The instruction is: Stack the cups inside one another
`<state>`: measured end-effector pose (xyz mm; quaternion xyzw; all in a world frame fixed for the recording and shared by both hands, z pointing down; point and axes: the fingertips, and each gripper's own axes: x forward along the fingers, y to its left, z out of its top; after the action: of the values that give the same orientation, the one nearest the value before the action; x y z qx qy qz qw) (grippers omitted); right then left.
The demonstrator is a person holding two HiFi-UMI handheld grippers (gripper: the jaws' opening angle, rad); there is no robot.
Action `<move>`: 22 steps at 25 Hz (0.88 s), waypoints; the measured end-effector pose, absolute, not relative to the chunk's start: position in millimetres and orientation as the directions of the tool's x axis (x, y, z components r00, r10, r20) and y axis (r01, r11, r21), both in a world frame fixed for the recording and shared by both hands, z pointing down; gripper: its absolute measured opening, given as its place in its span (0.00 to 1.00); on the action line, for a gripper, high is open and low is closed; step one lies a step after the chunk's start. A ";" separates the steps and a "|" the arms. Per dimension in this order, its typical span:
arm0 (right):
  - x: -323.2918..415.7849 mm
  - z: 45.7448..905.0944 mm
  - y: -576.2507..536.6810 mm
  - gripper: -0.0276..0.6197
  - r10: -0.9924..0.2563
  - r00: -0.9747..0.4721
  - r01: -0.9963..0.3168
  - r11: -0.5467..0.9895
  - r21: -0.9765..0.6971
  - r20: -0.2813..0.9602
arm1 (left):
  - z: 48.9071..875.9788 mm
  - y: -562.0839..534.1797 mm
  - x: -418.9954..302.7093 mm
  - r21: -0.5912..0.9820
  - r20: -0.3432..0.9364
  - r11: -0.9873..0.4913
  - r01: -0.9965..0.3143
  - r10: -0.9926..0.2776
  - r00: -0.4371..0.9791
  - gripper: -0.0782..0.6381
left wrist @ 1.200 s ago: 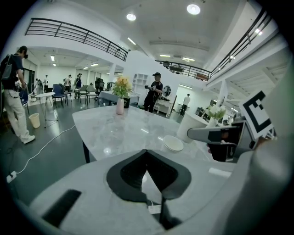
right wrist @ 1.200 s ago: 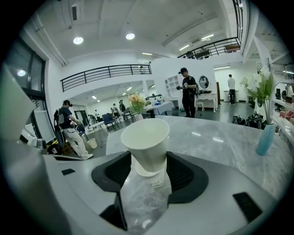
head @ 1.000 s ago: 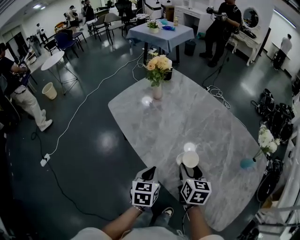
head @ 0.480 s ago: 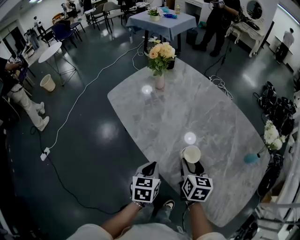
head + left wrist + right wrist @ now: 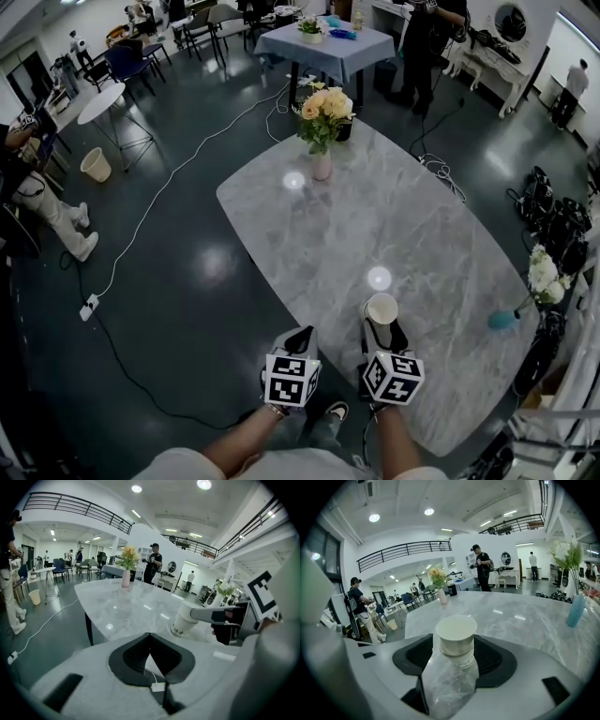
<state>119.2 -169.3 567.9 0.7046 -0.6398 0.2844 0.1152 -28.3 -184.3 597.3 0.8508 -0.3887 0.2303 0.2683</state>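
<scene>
The right hand-held gripper is clamped on a white paper cup, its mouth facing up, over the grey marble bench close to its near edge. Beside it, the left hand-held gripper has its jaws together with nothing between them, just off the bench's near-left edge.

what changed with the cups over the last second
A second ago another cup rim peeked out left of the paper cup in the right tongs; now it's gone, and what looks like one nested stack shows, gripped. Left tongs stayed shut and empty; flower vase unmoved.
</scene>
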 end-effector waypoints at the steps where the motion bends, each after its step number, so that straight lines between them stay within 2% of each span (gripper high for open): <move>1: 119.7 568.0 -167.8 0.40 -0.838 0.022 -0.965 -0.161 -0.209 0.546 | 597.1 -183.7 -29.2 0.278 0.600 -0.553 -0.786 -0.539 0.591 0.10; 22: 129.2 550.3 -149.3 0.41 -0.850 0.054 -0.962 -0.185 -0.201 0.525 | 584.5 -170.7 -28.8 0.295 0.577 -0.542 -0.787 -0.555 0.599 0.10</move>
<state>129.2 -149.3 550.3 0.7188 -0.6301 0.2757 0.1018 -28.8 -170.7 584.5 0.8520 -0.3937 0.2129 0.2716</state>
